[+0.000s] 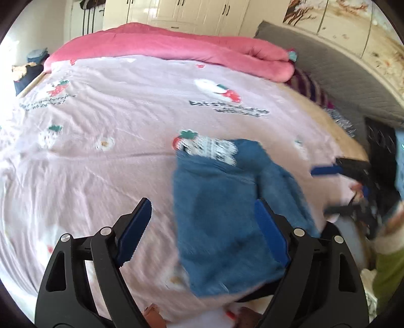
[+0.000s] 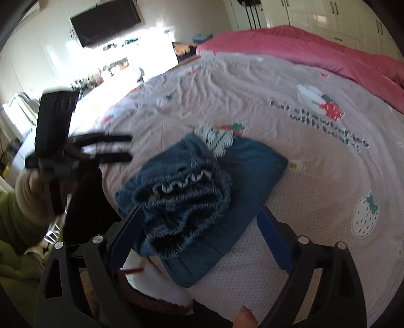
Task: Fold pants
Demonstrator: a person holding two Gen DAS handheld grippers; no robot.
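Blue denim pants point(image 1: 227, 209) lie folded into a compact bundle on the pink bedsheet point(image 1: 101, 161) near the bed's front edge. In the right wrist view the pants point(image 2: 202, 201) show their elastic waistband point(image 2: 186, 199) bunched on top. My left gripper point(image 1: 202, 227) is open and empty, above the bundle's left part. My right gripper point(image 2: 199, 232) is open and empty, its jaws either side of the waistband end. The left gripper also shows in the right wrist view point(image 2: 126, 148), lifted off to the left of the pants. The right gripper also shows in the left wrist view point(image 1: 323, 189) at the right edge.
A rolled pink quilt point(image 1: 176, 48) lies along the far side of the bed. White wardrobes point(image 1: 192, 12) stand behind it. A grey headboard point(image 1: 328, 63) is at the right. A dark TV point(image 2: 106, 20) hangs on the wall at the left.
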